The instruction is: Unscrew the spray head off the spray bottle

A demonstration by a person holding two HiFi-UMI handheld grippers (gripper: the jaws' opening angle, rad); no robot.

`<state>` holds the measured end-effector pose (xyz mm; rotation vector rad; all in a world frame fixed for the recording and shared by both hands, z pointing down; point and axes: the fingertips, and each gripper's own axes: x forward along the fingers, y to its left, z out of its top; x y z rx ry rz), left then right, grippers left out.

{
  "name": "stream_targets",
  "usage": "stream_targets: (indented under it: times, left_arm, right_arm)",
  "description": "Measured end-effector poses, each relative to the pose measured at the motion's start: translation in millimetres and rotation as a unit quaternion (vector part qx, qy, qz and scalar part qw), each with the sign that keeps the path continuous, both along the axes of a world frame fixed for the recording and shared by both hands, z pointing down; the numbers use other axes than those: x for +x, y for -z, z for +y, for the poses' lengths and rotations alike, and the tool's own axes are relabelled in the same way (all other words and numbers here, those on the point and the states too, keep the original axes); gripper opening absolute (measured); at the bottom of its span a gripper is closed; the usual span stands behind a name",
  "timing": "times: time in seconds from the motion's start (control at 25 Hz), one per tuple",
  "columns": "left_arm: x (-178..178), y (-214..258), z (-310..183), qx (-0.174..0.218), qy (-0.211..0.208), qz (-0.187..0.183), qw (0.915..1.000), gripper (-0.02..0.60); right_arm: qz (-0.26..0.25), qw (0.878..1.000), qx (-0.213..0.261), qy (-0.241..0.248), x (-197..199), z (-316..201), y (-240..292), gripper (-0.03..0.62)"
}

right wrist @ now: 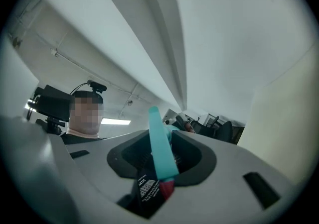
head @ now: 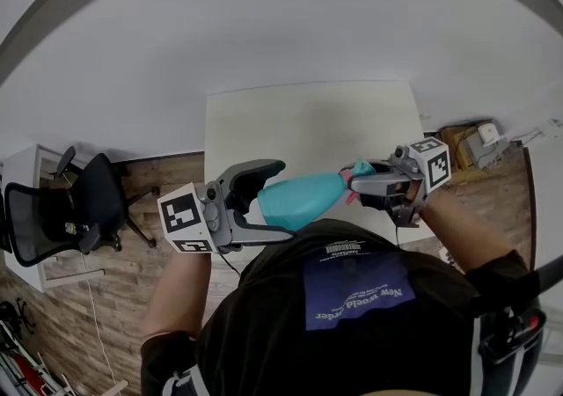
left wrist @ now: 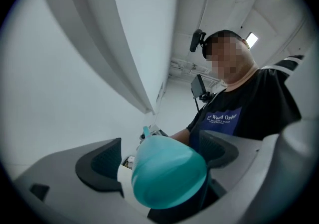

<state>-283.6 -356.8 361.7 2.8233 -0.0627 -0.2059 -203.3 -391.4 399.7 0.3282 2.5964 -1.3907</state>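
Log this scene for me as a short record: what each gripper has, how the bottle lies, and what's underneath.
spray bottle: teal, lying sideways in the air
left gripper: shut on the bottle's body
right gripper: shut on the spray head
head and bottle: joined at the neck, not yet apart
below: white table

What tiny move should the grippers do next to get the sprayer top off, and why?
Probably twist the right gripper a bit while the left gripper holds steady. The left one clamps the teal bottle by its body, the right one grips the spray head, and the head looks joined to the bottle.
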Motion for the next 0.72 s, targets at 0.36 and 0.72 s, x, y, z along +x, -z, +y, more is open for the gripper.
stream_targets:
  times: [0.36,0.72]
  left_arm:
    - [4.9,1.1,-11.8,-0.015,0.051,0.021,0.9984,0.508]
    - [0.9,-0.5,-4.2,-0.136,0.004,0.087,0.9868,0.492]
  right_arm:
    - [-0.014,0.999,-0.023,-0.030,-1.1,-2.6,8.4,0.121]
    - [0.076,0.974,0.213,-0.009,-15.7,20.3,26.7,0.121]
